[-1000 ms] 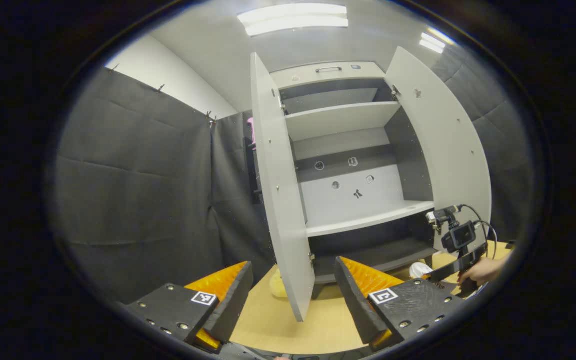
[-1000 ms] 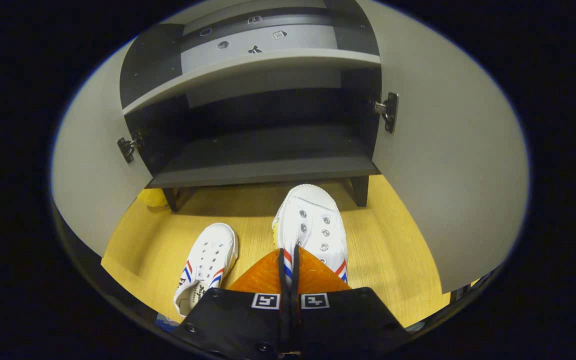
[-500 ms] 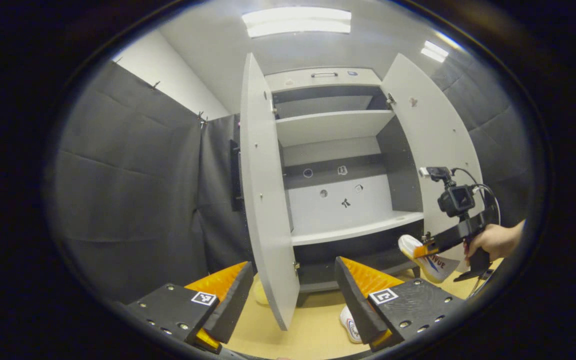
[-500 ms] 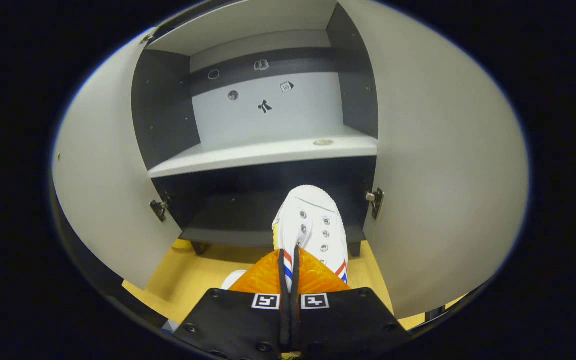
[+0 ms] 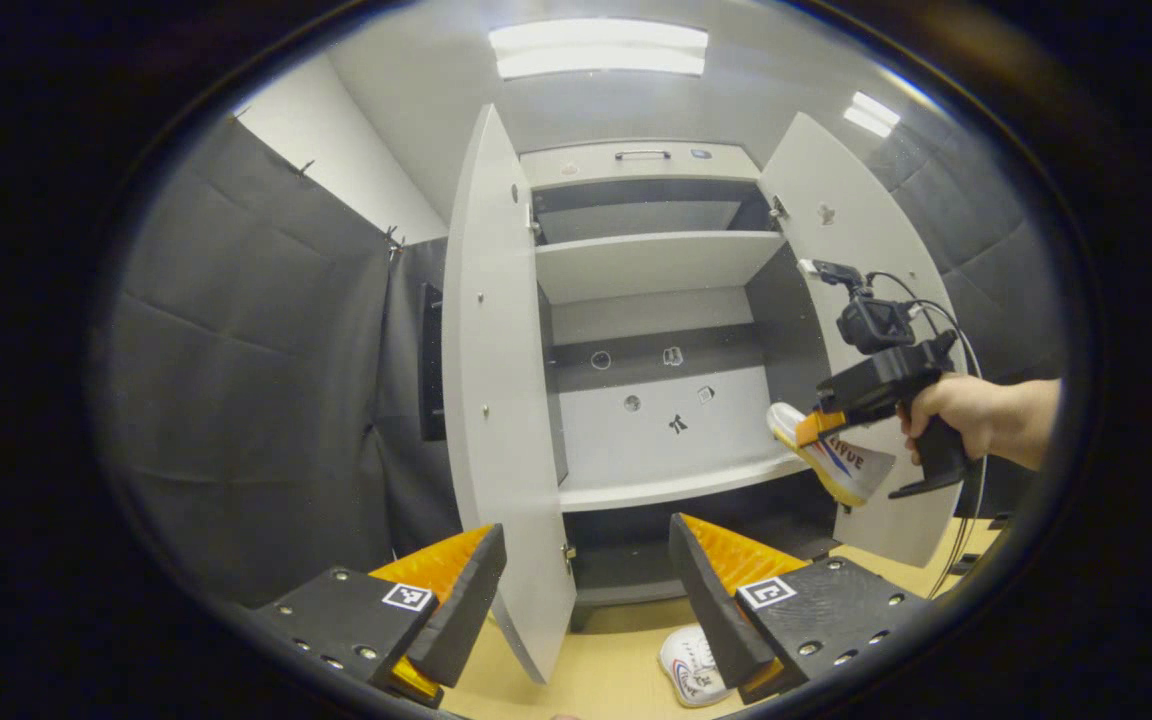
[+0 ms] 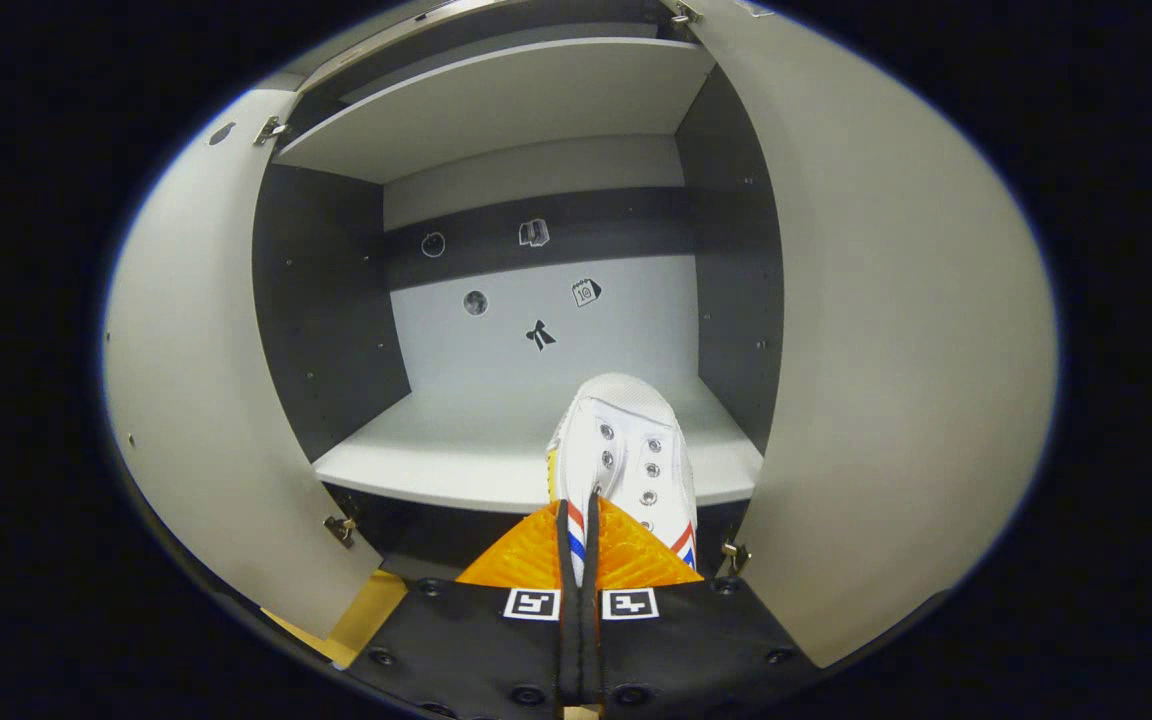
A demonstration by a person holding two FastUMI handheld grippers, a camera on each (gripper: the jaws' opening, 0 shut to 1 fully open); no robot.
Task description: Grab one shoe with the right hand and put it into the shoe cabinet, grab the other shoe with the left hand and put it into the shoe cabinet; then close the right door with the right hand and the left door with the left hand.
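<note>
A white canvas shoe with red and blue stripes is pinched by its rear between the nearly closed jaws of the right gripper and held toe-first just above the front edge of the cabinet's middle shelf, apparently so it can be slid inside. The left gripper, jaws spread and empty, is held low before the open left door, while the other shoe lies on the wooden floor. The shoe cabinet, both doors open, is enclosed by dark padded walls under ceiling lights.
</note>
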